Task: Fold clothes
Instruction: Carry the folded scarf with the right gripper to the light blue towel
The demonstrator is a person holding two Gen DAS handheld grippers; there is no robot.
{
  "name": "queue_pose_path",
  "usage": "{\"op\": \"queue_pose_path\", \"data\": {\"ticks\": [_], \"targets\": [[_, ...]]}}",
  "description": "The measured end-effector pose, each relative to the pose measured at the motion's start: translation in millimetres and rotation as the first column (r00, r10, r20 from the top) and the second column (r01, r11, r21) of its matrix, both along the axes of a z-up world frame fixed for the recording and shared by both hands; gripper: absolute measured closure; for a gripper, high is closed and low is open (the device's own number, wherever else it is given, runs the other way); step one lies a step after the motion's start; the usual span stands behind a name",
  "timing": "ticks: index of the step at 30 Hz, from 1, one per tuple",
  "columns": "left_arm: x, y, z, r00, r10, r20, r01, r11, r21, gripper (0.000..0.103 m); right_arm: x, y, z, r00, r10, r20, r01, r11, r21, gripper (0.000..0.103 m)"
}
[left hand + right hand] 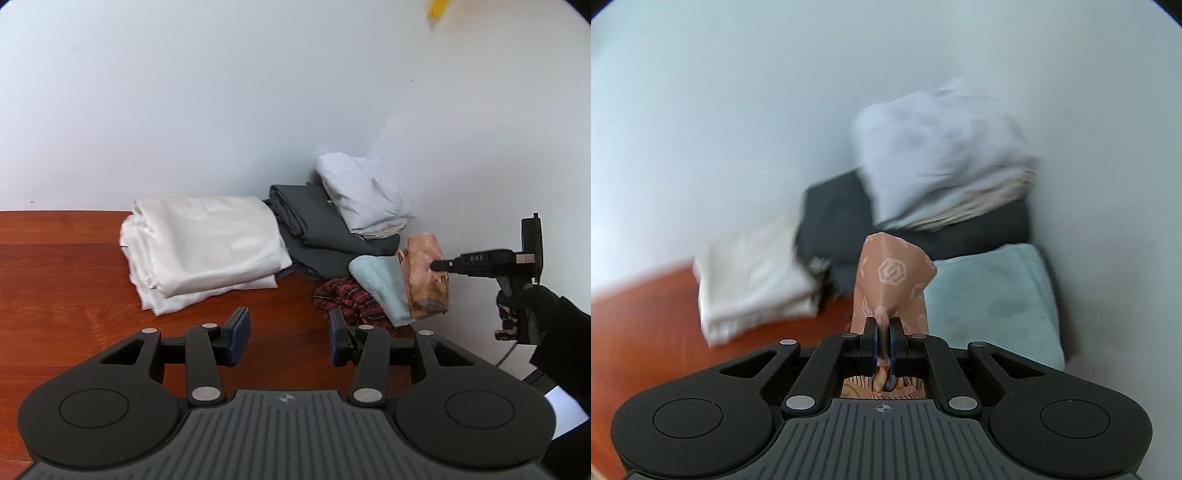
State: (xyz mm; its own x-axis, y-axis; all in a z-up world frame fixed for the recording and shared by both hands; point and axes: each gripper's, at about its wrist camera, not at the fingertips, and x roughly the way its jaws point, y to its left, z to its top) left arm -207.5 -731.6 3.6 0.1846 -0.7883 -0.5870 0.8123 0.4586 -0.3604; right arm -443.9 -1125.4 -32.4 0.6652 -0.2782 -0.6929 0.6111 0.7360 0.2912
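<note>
My right gripper (pixel 882 328) is shut on a folded peach patterned cloth (pixel 892 277), which hangs from its pads above the clothes pile. Seen from the left wrist, that gripper (pixel 439 265) holds the peach cloth (pixel 424 280) over a light blue folded towel (pixel 380 288) near the wall corner. My left gripper (pixel 290 332) hovers over the wooden table (pixel 66 266) with its jaws apart and nothing between them. A folded cream cloth (pixel 199 243), a dark grey stack (pixel 314 229) and a pale lavender cloth (pixel 365 195) lie behind.
A red plaid garment (pixel 347 299) lies crumpled under the blue towel. White walls meet in a corner right behind the pile. A black sleeve (pixel 561 325) comes in from the right. The right wrist view is blurred by motion.
</note>
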Motion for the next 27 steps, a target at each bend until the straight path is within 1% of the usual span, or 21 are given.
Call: {"op": "queue_pose_path", "data": {"ticks": [2,3,4,6,8,11,13,14,17,23,24,26,27], "targets": [[-1.4,-9.3,0.4,1.0,-0.006,-0.006,0.006,1.0,0.014,0.052,-9.2,-14.4,-6.5,0.993,-0.099,0.066,0.095,0.994,0.056,0.094],[-2.2,-14.6,0.3,1.0,-0.007,-0.01,0.007,1.0,0.024,0.052,-13.2,-20.6,-11.5,0.982,-0.162,0.101,0.153,0.984,0.094,0.094],[-2.5,-18.8,0.3,1.0,-0.008,-0.012,0.008,0.999,0.032,0.052,-17.6,-26.0,-17.5,0.963,-0.23,0.138,0.21,0.967,0.144,0.094],[-2.9,-24.0,0.8,1.0,-0.009,-0.008,0.01,0.999,0.042,0.052,-27.3,-29.2,-27.0,0.913,-0.357,0.197,0.308,0.92,0.242,0.094],[-3.0,-28.3,0.4,1.0,-0.008,-0.004,0.008,0.999,0.046,0.052,-34.2,-27.3,-37.6,0.845,-0.481,0.235,0.398,0.858,0.325,0.094],[-1.1,-31.4,-1.6,1.0,-0.001,-0.011,0.001,0.999,0.051,0.052,-37.1,-26.2,-50.6,0.753,-0.607,0.256,0.493,0.777,0.392,0.094],[0.4,-30.9,-2.9,1.0,0.008,-0.017,-0.007,0.999,0.051,0.052,-36.2,-26.8,-56.1,0.726,-0.638,0.255,0.516,0.752,0.411,0.094],[1.1,-30.7,-3.5,1.0,0.012,-0.02,-0.011,0.999,0.051,0.052,-35.0,-28.4,-57.0,0.728,-0.636,0.255,0.51,0.752,0.418,0.094],[2.9,-27.8,-4.2,0.999,0.03,-0.03,-0.028,0.998,0.049,0.052,-31.9,-34.2,-51.6,0.743,-0.612,0.271,0.478,0.768,0.426,0.094],[-0.1,-26.9,-1.6,0.999,0.03,-0.018,-0.029,0.999,0.043,0.052,-23.5,-42.7,-24.8,0.747,-0.559,0.36,0.408,0.813,0.415,0.094],[-0.6,-26.8,-1.9,0.999,0.029,-0.02,-0.028,0.999,0.043,0.052,-23.0,-45.9,-24.2,0.746,-0.561,0.359,0.411,0.812,0.415,0.094],[-1.5,-26.6,-2.6,0.999,0.027,-0.023,-0.026,0.999,0.042,0.052,-22.7,-53.8,-31.7,0.758,-0.56,0.335,0.41,0.808,0.423,0.093],[-1.5,-26.4,-3.2,0.999,0.028,-0.027,-0.027,0.999,0.041,0.052,-22.5,-57.2,-37.6,0.769,-0.56,0.309,0.418,0.806,0.42,0.093]]}}
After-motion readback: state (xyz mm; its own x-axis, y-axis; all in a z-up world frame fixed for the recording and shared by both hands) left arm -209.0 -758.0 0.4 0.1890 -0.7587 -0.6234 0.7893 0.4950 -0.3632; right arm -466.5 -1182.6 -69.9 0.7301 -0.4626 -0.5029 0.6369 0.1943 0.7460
